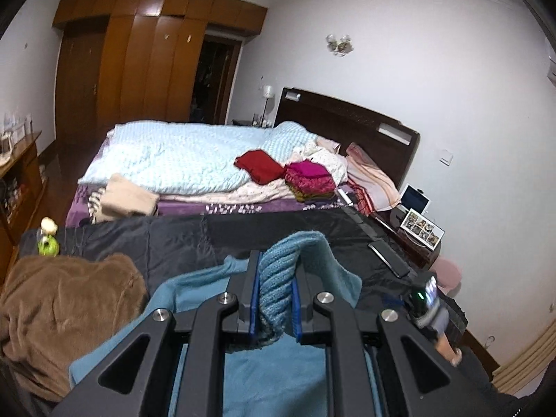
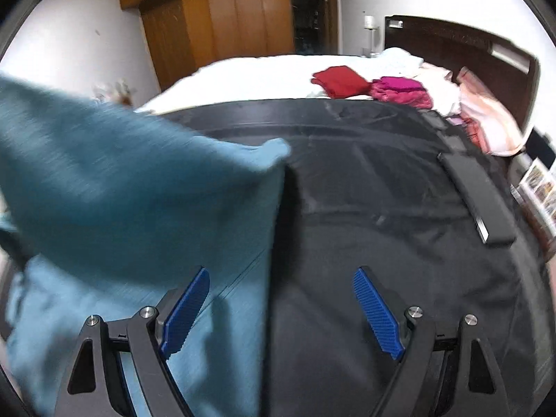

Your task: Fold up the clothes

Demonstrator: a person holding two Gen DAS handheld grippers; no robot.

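Our left claw [image 1: 276,299] is clenched on a bunched fold of the teal sweater [image 1: 278,375], lifted over the black-covered bench [image 1: 180,243]; our right claw [image 2: 281,312] gapes empty above its bare half; a brown garment [image 1: 69,305] crowds the left edge, seen only from the left wrist; a black flat device [image 2: 476,194] lies near the right edge.

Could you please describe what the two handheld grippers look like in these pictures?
Both are matte black linkage grippers: angular arms with triangular cut-outs, joined by round silver pivot pins. Each finger carries a flat, ribbed blue pad. The left gripper and right gripper look identical. No cables or markings are visible.
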